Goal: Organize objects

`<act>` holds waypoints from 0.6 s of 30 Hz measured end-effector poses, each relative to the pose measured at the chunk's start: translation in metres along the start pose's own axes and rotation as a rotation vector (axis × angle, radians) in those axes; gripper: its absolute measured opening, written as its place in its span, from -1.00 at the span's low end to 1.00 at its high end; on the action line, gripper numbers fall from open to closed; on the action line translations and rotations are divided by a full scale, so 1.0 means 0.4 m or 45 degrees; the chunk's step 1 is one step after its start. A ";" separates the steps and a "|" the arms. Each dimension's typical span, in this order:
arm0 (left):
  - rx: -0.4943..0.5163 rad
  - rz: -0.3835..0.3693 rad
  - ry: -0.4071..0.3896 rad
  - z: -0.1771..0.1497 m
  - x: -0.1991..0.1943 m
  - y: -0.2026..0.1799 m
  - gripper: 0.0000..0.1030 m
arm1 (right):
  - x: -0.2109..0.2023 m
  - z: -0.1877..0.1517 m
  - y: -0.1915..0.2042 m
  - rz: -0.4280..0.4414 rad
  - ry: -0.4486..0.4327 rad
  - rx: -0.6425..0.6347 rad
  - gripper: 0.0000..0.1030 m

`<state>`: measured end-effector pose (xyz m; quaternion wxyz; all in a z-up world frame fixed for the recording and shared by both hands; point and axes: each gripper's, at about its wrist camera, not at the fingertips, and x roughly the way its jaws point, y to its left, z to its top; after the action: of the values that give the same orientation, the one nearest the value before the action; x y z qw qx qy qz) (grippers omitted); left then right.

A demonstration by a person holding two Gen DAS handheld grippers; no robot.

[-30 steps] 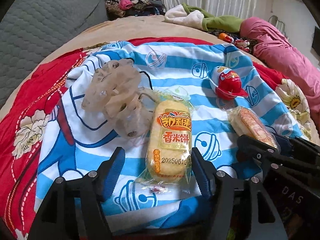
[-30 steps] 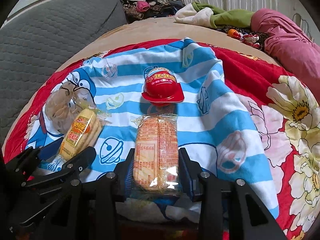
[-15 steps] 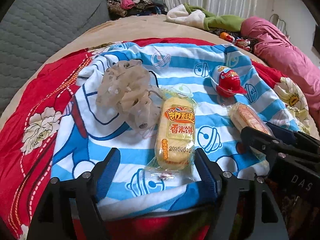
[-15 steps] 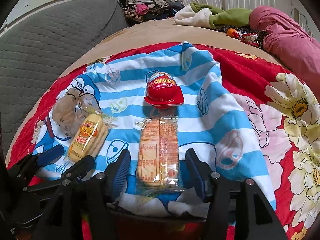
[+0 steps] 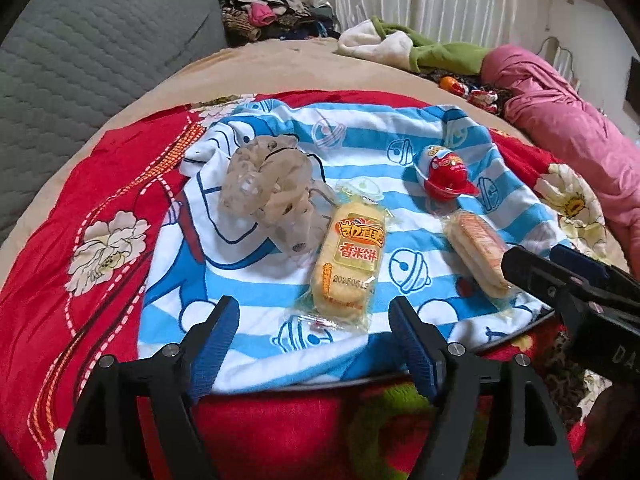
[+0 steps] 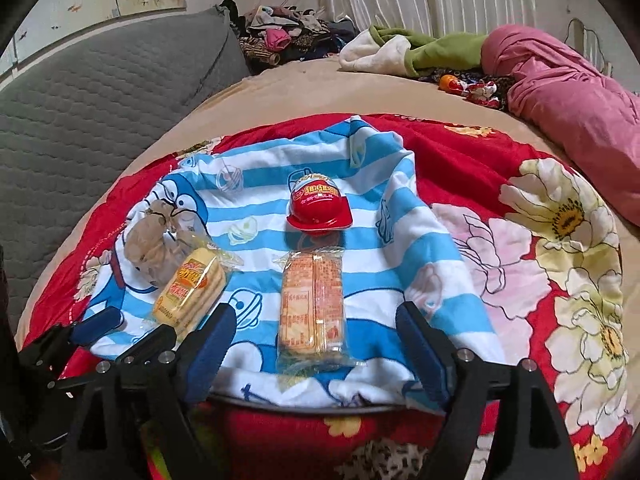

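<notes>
On the blue-striped cartoon towel (image 5: 260, 280) (image 6: 400, 240) lie four things. A yellow rice-cracker pack (image 5: 348, 264) (image 6: 190, 288) rests just beyond my left gripper (image 5: 316, 338), which stands open and empty. An orange cracker pack (image 6: 312, 304) (image 5: 478, 250) lies flat on the towel in front of my right gripper (image 6: 312, 340), whose jaws are opening, clear of the pack. A red egg-shaped sweet (image 5: 446, 172) (image 6: 318, 206) sits further back. A clear crumpled plastic bag (image 5: 272, 192) (image 6: 154, 240) lies at the left.
The towel covers a red flowered blanket (image 6: 520, 240) on a bed. A grey quilted headboard (image 5: 80, 60) stands at the left. A pink bundle (image 6: 568, 92), a green and white cloth (image 6: 400, 48), small toys (image 6: 476, 88) and a clothes pile (image 5: 264, 12) lie at the far side.
The right gripper has let go of the orange cracker pack and widened. Both grippers have drawn back and up, so both packs now lie free ahead of the fingertips.
</notes>
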<state>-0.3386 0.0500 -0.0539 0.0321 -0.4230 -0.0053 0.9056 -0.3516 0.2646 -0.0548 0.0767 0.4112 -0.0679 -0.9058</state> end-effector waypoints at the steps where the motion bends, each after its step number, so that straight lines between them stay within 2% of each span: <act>1: 0.002 -0.002 -0.002 -0.001 -0.007 -0.001 0.52 | -0.010 -0.002 0.003 -0.001 -0.005 -0.002 0.59; 7: -0.003 -0.002 -0.014 -0.013 -0.056 0.004 0.54 | -0.073 -0.019 0.015 -0.001 -0.044 -0.019 0.75; 18: -0.008 -0.047 -0.039 -0.041 -0.166 0.000 0.59 | -0.169 -0.080 0.019 0.003 -0.043 -0.005 0.78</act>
<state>-0.2833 0.0455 -0.0135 0.0476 -0.4091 -0.0164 0.9111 -0.2829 0.2683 -0.0244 0.0773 0.3955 -0.0678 -0.9127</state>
